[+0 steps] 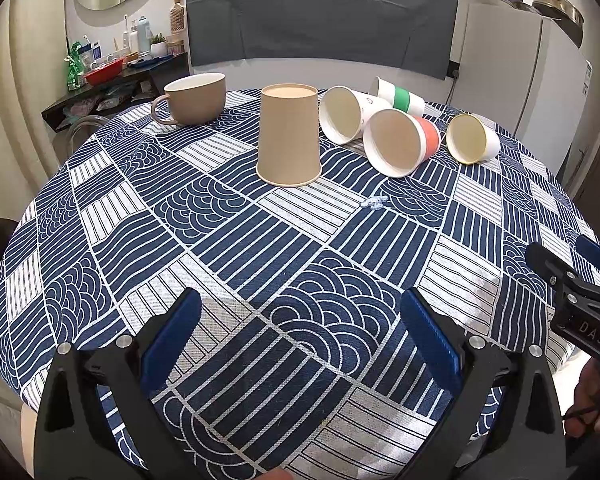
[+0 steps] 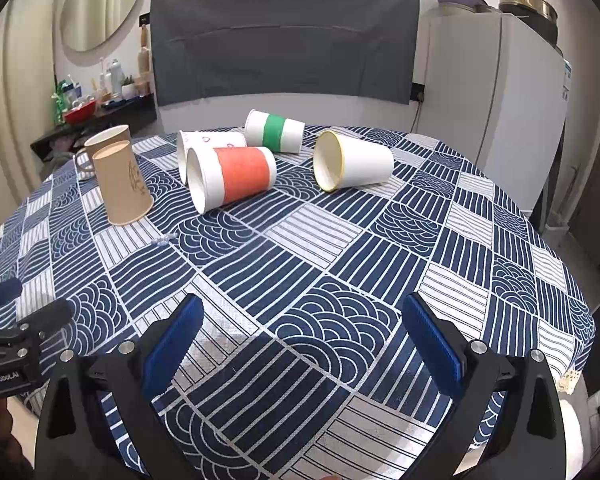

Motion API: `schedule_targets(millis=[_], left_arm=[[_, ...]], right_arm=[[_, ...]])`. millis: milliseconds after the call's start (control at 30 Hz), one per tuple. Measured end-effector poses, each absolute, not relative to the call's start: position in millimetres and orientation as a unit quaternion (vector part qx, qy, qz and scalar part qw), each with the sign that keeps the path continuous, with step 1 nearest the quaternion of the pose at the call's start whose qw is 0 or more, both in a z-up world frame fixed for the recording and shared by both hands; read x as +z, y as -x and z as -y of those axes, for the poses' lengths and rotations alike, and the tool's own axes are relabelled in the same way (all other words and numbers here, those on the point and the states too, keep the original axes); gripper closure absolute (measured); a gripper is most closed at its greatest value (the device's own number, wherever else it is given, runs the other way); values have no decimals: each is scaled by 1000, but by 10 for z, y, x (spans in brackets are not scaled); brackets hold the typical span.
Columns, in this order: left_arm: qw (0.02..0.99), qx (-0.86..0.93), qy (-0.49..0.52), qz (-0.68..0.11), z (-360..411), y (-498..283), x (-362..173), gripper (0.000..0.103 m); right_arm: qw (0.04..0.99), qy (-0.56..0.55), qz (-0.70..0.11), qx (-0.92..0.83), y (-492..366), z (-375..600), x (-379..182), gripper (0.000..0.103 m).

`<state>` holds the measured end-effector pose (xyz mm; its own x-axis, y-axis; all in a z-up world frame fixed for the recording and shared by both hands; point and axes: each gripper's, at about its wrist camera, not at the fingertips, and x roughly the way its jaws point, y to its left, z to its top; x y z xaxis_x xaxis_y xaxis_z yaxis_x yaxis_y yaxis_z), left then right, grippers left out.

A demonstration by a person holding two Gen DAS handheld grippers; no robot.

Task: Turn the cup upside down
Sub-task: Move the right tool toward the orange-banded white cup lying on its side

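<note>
Left tongs (image 1: 300, 334) and right tongs (image 2: 300, 338) both wide open, empty, low over near edge of worktop (image 2: 380, 264), likely staged for a reach. Mid-worktop: brown cup (image 1: 289, 135) stands rim-down, looks already flipped. Beyond it four paper cups on their sides; orange cup (image 2: 232, 178) nearest. Mug (image 1: 194, 98) upright, far left.

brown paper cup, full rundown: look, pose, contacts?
The brown paper cup is plain kraft-coloured paper, tapered, with a faint line drawing printed on its side, seen in the right wrist view. It stands upside down: wide rolled rim on the patterned tablecloth, narrow base on top. It sits between the tan ceramic mug and the paper cups lying on their sides, apparently touching none. Neither claw touches it.
</note>
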<state>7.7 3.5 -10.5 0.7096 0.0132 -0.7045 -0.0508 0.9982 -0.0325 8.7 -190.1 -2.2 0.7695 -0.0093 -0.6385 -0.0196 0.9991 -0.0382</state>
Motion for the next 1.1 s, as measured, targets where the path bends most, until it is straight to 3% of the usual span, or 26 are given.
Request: schedule_targets(millis=[1100], left_arm=[[923,31,38,-383,-295,-172,-120,6]], right_arm=[[933,61,-354,23,-335,1511,1,8]])
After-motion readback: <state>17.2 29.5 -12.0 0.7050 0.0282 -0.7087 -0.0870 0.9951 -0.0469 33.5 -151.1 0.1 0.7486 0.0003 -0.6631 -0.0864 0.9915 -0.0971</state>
